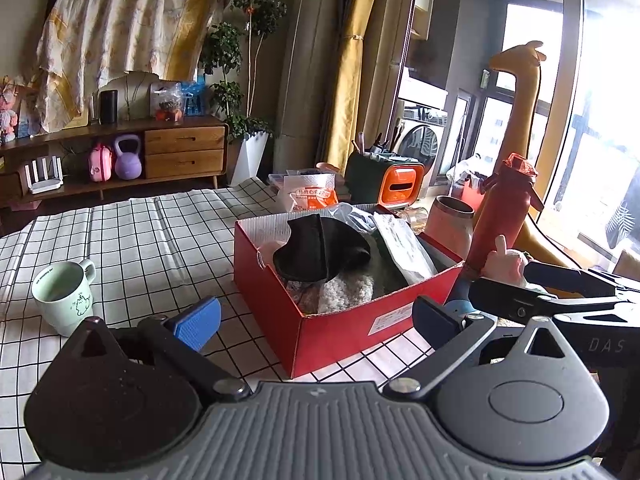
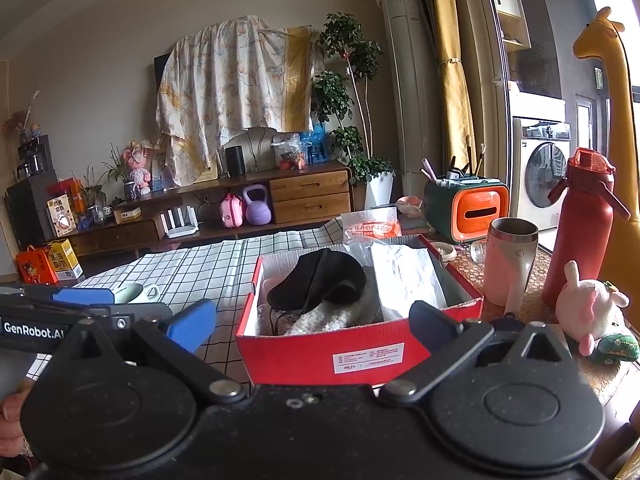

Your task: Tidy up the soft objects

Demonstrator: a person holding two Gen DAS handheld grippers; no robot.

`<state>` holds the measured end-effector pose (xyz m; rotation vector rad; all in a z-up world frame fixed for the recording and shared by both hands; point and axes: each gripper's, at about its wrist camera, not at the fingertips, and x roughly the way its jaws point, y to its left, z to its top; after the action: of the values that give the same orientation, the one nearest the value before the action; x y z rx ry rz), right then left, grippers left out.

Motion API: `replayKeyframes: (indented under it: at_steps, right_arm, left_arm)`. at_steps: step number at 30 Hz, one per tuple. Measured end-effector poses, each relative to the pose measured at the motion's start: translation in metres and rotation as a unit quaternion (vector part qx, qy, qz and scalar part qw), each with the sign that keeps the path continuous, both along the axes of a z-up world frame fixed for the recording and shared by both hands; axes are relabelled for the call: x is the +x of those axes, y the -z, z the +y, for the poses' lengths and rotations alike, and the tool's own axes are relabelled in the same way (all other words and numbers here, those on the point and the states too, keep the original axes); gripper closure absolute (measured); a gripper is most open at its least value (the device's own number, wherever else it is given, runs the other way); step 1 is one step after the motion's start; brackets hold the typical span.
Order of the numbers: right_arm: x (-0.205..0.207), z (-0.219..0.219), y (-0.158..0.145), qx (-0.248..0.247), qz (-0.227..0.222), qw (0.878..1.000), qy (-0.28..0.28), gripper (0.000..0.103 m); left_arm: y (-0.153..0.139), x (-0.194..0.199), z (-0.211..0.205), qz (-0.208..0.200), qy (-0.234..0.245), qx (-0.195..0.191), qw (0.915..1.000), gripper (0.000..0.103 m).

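Open tool [image 2: 314,322] faces red box [image 2: 360,354] holding black hat [image 2: 320,280].

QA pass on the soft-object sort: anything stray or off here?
One stray: a pink-and-white plush bunny lies on the table right of the red cardboard box, beside the red bottle. The black cap and fluffy white cloth are already inside. Both grippers open, empty.

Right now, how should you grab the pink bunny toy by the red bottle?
Grip the pink bunny toy across its round, soft body, coming from above with the right gripper, whose fingers stand open. It lies on its side beside the red bottle, so its thin ear is probably a weaker hold.
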<state>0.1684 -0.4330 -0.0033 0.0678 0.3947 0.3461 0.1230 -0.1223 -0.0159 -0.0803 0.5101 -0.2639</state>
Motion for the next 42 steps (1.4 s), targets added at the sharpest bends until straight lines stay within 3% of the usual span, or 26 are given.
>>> replayKeyframes:
  at_steps: [42]
  right_arm:
    - [-0.0026, 0.0009, -0.0036, 0.004, 0.004, 1.000, 0.004, 0.000]
  left_arm:
    - [-0.0038, -0.0023, -0.0010, -0.009, 0.001, 0.005, 1.0000, 0.000]
